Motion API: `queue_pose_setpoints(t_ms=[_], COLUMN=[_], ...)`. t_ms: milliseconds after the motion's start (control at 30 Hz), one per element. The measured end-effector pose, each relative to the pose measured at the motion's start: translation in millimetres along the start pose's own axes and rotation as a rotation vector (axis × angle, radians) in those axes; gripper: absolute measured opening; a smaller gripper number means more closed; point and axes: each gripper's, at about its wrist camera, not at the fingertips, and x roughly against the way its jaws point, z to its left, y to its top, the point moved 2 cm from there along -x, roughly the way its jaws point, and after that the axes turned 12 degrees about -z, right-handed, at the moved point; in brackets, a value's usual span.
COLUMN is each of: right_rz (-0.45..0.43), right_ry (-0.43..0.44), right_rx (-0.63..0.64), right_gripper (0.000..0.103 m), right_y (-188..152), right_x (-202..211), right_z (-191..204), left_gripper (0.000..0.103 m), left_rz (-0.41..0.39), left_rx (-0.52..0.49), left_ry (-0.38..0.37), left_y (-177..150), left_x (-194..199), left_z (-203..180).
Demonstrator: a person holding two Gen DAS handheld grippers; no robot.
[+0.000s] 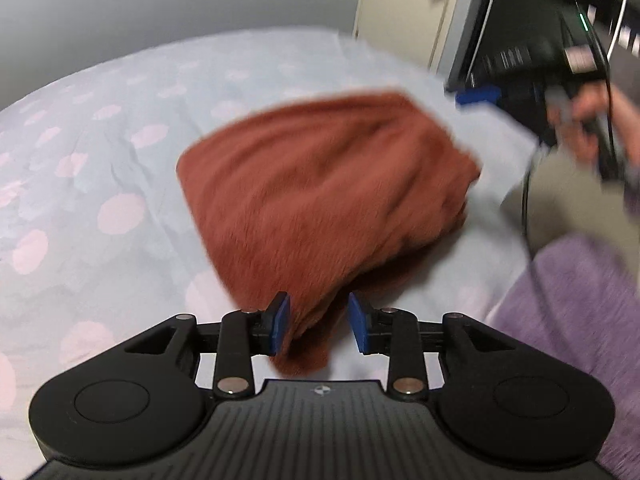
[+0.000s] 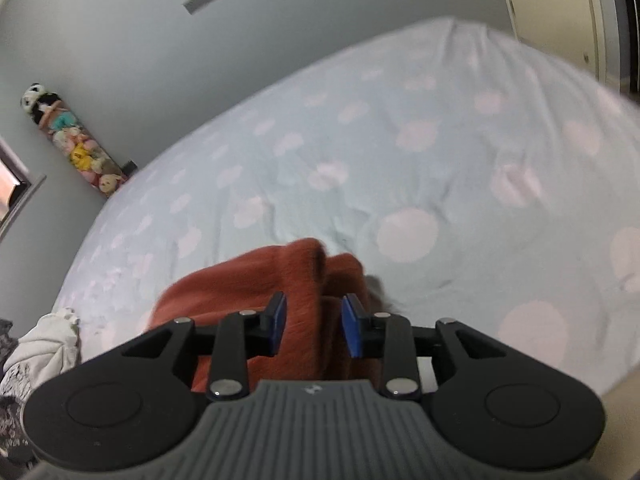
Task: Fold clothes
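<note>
A rust-red fuzzy garment (image 1: 320,184) lies folded into a thick pad on the bed, blurred by motion. My left gripper (image 1: 319,326) is at its near corner. The jaws stand apart: the left pad touches the cloth, and a strip of sheet shows beside the right pad. In the right wrist view the same garment (image 2: 240,280) bunches into a ridge between and ahead of my right gripper (image 2: 314,326), whose pads are also apart. In the left wrist view the right gripper (image 1: 476,96) is held by a hand (image 1: 596,116) past the garment's far right corner.
The bed sheet (image 2: 400,152) is pale blue with pink spots. A purple cloth (image 1: 580,300) lies at the near right. White and dark clothes (image 2: 36,344) are piled at the left bed edge. A column of plush toys (image 2: 72,140) hangs on the wall, and a door frame (image 2: 560,20) is at the far right.
</note>
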Motion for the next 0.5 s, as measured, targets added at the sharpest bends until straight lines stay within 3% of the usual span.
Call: queue_pose_setpoints(t_ms=[100, 233, 367, 500], right_rz=[-0.038, -0.055, -0.028, 0.029], right_ry=[0.008, 0.007, -0.151, -0.201], right_rx=[0.045, 0.066, 0.057, -0.005], right_gripper=[0.034, 0.033, 0.030, 0.033], right_y=[-5, -19, -42, -59], right_x=[20, 29, 6, -10], right_z=[17, 32, 17, -7], left_gripper=[0.029, 0.022, 0.017, 0.013], left_rz=[-0.062, -0.078, -0.046, 0.012], left_rx=[0.067, 0.126, 0.128, 0.109], left_ry=[-0.008, 0.008, 0.017, 0.025], left_y=[14, 22, 13, -3], left_x=[1, -24, -48, -66], left_z=[4, 11, 9, 8])
